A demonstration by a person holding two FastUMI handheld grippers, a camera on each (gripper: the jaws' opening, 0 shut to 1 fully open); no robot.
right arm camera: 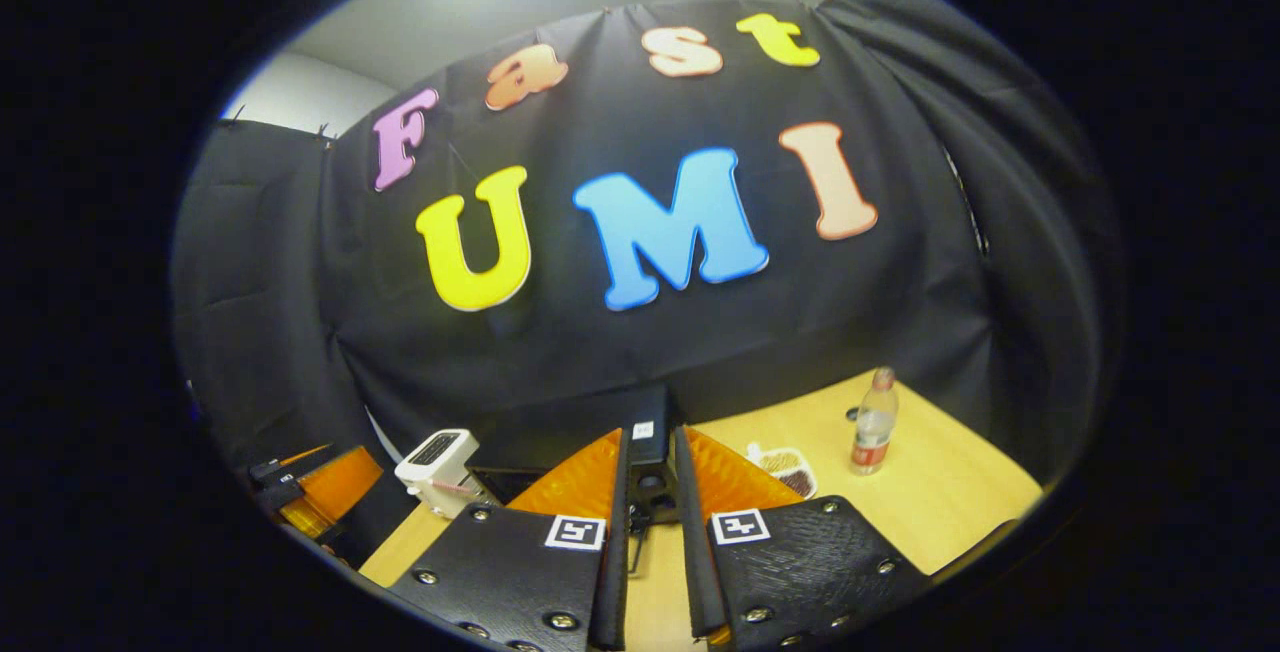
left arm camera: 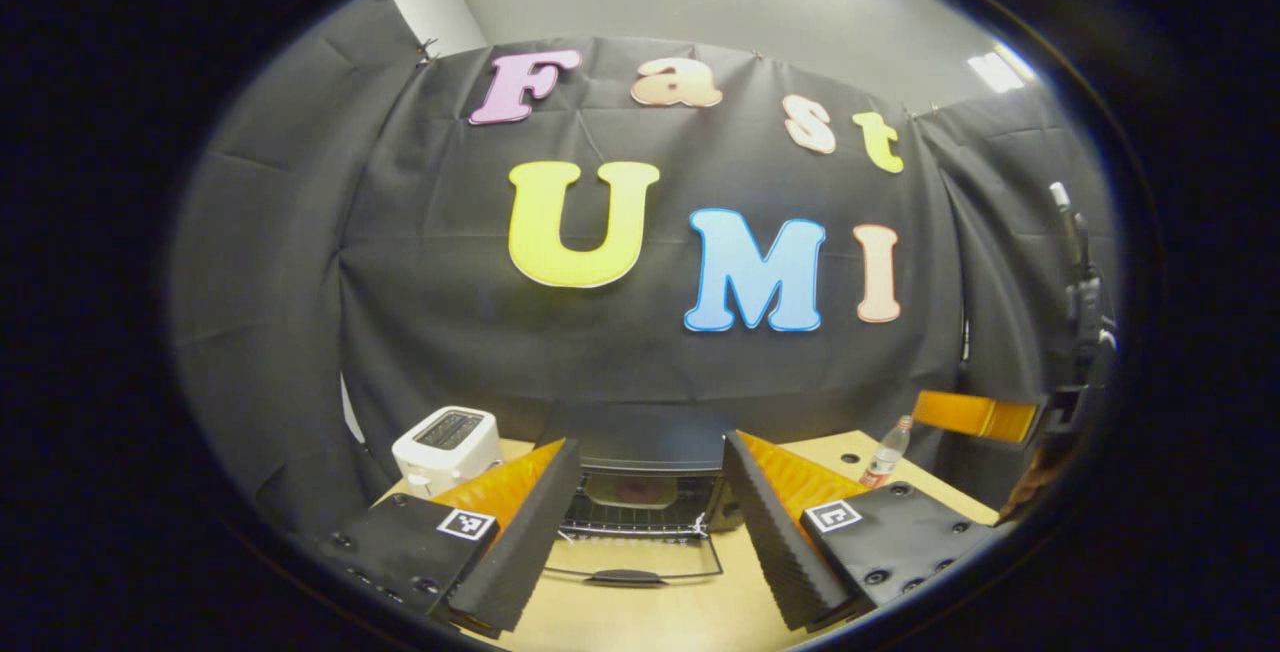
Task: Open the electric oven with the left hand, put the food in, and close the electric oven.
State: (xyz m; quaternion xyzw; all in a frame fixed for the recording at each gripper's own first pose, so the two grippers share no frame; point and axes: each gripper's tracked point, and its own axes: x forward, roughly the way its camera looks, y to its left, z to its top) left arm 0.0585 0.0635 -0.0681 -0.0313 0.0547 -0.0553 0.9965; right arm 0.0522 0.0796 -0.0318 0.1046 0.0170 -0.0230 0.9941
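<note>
Electric oven (left arm camera: 645, 492) sat at the back of the wooden table (left arm camera: 650, 612), door (left arm camera: 632, 562) dropped flat toward the camera, wire rack visible inside. Left gripper (left arm camera: 645, 542) stood wide apart before it, holding nothing. White toaster (left arm camera: 447, 447) to the oven's left; plastic bottle (left arm camera: 886, 454) to its right.

Right gripper view: right gripper (right arm camera: 650, 572) narrowed to a slim gap, nothing between. Food tray (right arm camera: 785, 467) lay near the bottle (right arm camera: 874, 424), right of the oven (right arm camera: 648, 452). Toaster (right arm camera: 437, 467) at left.

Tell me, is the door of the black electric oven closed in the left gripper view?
No, the black electric oven has its glass door folded down flat onto the wooden table, showing the wire rack inside.
</note>
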